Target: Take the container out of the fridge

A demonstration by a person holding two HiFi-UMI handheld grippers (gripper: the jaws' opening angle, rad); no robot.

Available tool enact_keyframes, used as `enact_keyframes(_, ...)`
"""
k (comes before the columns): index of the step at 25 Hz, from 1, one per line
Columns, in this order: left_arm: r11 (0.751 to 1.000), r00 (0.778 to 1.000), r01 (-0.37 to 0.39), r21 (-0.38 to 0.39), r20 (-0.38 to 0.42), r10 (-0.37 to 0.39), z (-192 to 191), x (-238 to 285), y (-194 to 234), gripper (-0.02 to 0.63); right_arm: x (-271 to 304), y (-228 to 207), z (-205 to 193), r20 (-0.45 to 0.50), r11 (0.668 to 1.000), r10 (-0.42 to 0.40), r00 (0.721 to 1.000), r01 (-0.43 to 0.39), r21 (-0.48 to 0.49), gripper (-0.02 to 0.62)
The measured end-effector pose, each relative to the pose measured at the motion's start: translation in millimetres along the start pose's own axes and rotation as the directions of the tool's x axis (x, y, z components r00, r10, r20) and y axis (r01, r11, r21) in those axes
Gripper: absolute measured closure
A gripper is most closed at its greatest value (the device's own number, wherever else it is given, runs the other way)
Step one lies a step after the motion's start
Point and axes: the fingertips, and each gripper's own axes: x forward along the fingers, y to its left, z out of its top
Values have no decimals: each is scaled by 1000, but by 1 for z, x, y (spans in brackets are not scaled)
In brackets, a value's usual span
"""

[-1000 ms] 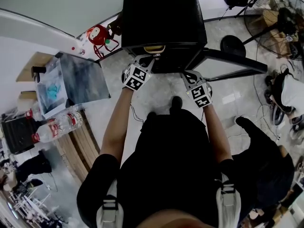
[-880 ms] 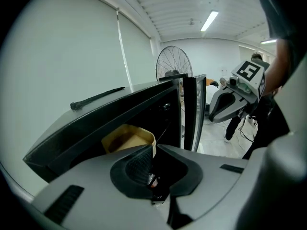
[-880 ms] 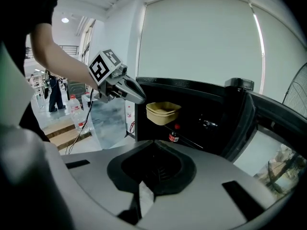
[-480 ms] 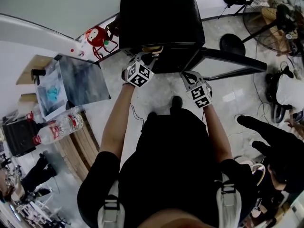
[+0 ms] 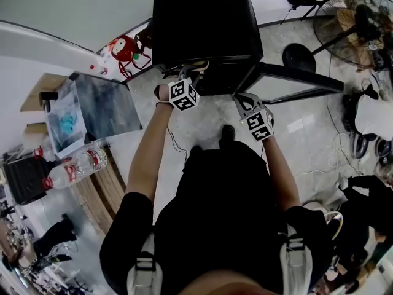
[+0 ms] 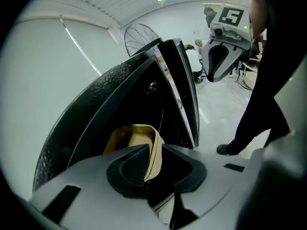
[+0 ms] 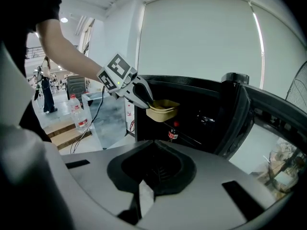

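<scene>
A black mini fridge [image 5: 202,23] stands in front of me with its door [image 5: 295,75] swung open to the right. My left gripper [image 5: 191,74] is at the fridge's opening, shut on the rim of a beige container [image 5: 199,63]. In the left gripper view, the container's [image 6: 129,138] thin wall sits pinched between the pads of the gripper [image 6: 153,159]. The right gripper view shows the container [image 7: 163,110] hanging from the left gripper [image 7: 144,97], just outside the dark interior. My right gripper [image 7: 151,174] is shut and empty, held lower, in front of the open door [image 7: 240,114].
A small red-capped bottle [image 7: 172,134] stands inside the fridge. On the left, water bottles [image 5: 77,161] lie on a wooden bench beside a grey-topped box [image 5: 107,100]. A floor fan [image 5: 356,17] is at the far right and a person [image 5: 368,195] is at the right edge.
My left gripper has risen and shifted a little right at the fridge opening, its marker cube turning, with the container in it. The right gripper has barely moved.
</scene>
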Motion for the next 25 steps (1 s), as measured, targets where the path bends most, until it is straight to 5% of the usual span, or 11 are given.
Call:
enact_keyframes(7, 992, 998, 16, 122, -62, -8, -4, 15, -3, 508, 2, -5, -10, 10, 1000, 5, 1000, -5, -4, 595)
enact_keyframes(25, 982, 993, 44, 182, -116, -23, -10, 28, -5, 540, -7, -3, -16, -22, 1000, 8, 1000, -7, 18, 595)
